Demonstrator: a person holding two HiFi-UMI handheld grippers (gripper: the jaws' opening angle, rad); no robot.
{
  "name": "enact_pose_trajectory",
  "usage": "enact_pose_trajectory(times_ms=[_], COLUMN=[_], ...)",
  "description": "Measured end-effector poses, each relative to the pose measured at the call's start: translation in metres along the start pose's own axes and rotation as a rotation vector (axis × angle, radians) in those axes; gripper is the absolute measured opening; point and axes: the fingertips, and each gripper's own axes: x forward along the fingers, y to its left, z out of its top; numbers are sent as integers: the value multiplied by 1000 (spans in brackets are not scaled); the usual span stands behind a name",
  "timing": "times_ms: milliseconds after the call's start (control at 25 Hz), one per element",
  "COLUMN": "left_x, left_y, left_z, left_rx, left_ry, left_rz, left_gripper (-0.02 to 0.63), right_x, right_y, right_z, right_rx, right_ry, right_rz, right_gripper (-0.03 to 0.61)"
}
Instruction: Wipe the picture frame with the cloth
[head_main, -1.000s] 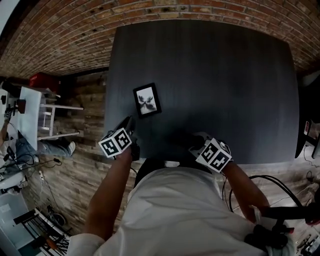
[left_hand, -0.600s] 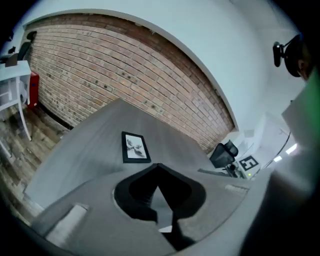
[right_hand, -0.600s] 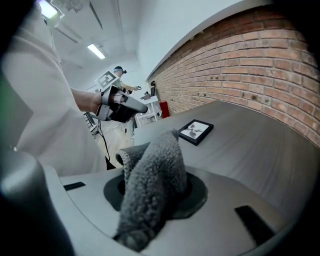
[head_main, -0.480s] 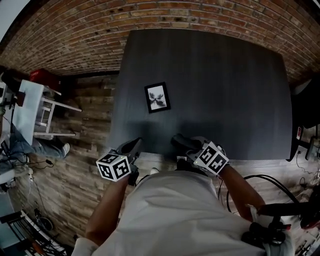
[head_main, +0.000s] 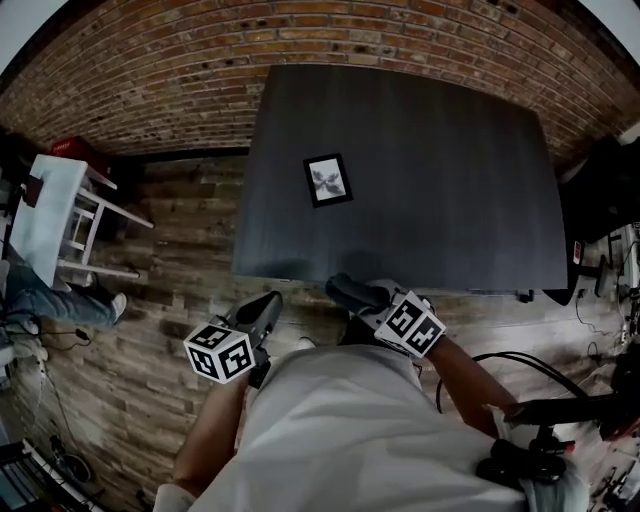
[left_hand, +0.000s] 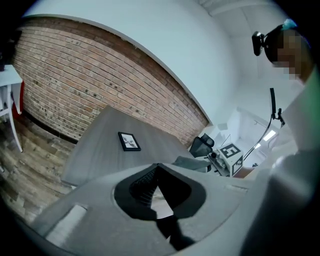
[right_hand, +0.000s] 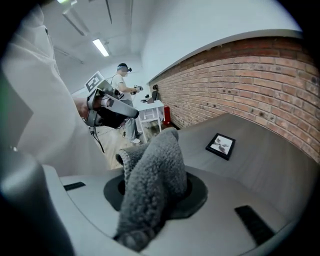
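- picture frame (head_main: 328, 180): small, black border, pale print, flat on dark worktop (head_main: 450, 150), slightly skewed
- cloth (right_hand: 150, 180): grey, fuzzy, bunched, clamped in right hand-held gripper (head_main: 342, 292)

both grippers held close before my chest, left forearm (head_main: 215, 430) and right forearm (head_main: 470, 385) bent, marker cubes facing up. my left gripper (head_main: 262, 312) points forward and slightly right, jaws drawn together with nothing between them. my right gripper (head_main: 362, 300) points left across my front, jaws clamped on the cloth (right_hand: 150, 175), which bulges up out of them. the grippers are near, not touching.
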Motion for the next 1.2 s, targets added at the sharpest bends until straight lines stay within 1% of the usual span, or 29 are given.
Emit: enact_pose_trajectory(times_ms=[160, 240, 400, 520, 760, 1200], left_x=[-34, -49, -71, -77, -85, -105], left_y=[0, 2, 5, 0, 1, 12], left_z=[-23, -33, -49, -55, -63, -78], left_rx=[7, 26, 77, 101, 118, 108], left_ry=[-7, -6, 14, 25, 33, 33], left_rz=[-19, -22, 8, 4, -1, 10], left_gripper=[12, 12, 12, 12, 12, 12], right_x=[4, 8, 14, 13, 17, 28], right_y=[42, 60, 91, 103, 122, 147], right_z=[7, 9, 7, 8, 13, 20], right_rx=[-6, -10, -22, -40, -61, -98], right_ry=[-4, -6, 9, 22, 15, 23], right_rz=[-14, -20, -4, -2, -1, 12], right_gripper=[87, 87, 87, 87, 87, 86])
